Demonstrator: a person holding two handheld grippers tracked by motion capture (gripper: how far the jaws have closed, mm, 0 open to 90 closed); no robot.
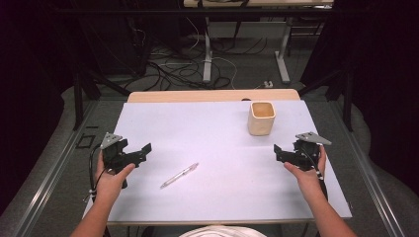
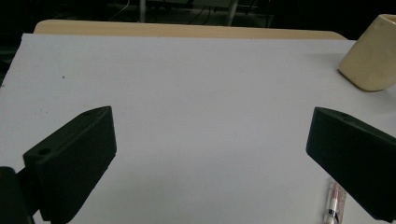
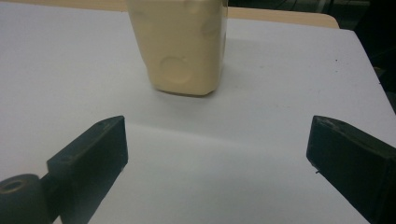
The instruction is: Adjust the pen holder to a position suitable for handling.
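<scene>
Left gripper [image 1: 143,150] wide open, empty, angled toward pen [image 1: 179,175] lying flat mid-mat, apparently for pickup | right gripper [image 1: 279,151] wide open, empty, facing cream cup [image 1: 261,118] standing upright at far right.

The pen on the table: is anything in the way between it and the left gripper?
No. Only bare white table lies between the open left gripper and the pen.

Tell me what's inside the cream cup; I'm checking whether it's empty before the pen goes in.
In the high view, the cream cup stands upright with its mouth open, and the inner walls near the rim look bare. Its bottom is hidden by the near wall, so emptiness is unconfirmed. The pen lies on the table.
</scene>
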